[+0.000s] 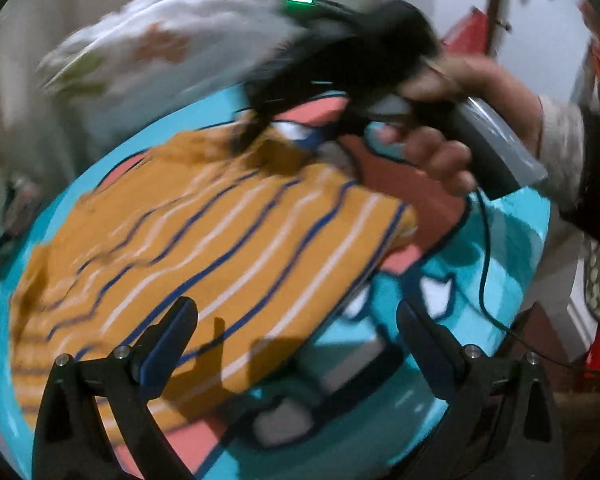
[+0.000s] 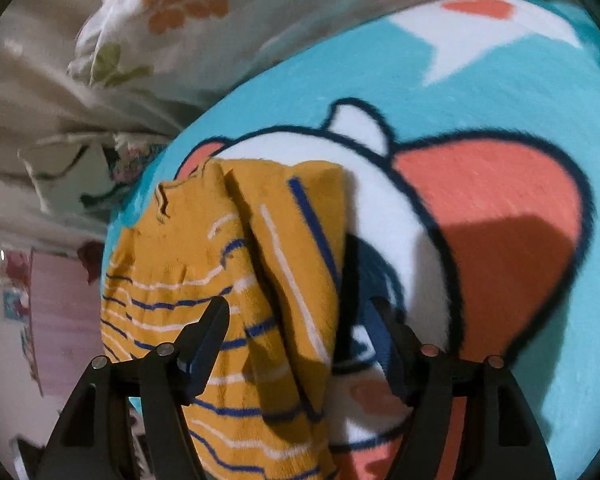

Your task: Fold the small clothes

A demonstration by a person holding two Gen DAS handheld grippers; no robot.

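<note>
Striped mustard shirt (image 2: 236, 300) lying on the cartoon blanket (image 2: 500, 120), both claws, left (image 1: 296, 344) and right (image 2: 300, 344), spread wide, gripping nothing.

Garment (image 2: 236, 280) lay on blanket (image 2: 500, 120), which covered the bed. Pillow (image 2: 160, 20) sat behind the garment, past the blanket's far edge.

Right wrist view: right gripper (image 2: 300, 332) hung over the garment's near part, left finger above the cloth, right finger above bare blanket just beside the garment's right edge.

Left wrist view: left gripper (image 1: 296, 336) hung over the garment's near edge; the person's right hand (image 1: 452, 120), carrying the other gripper, was beyond the garment's far right corner.
</note>
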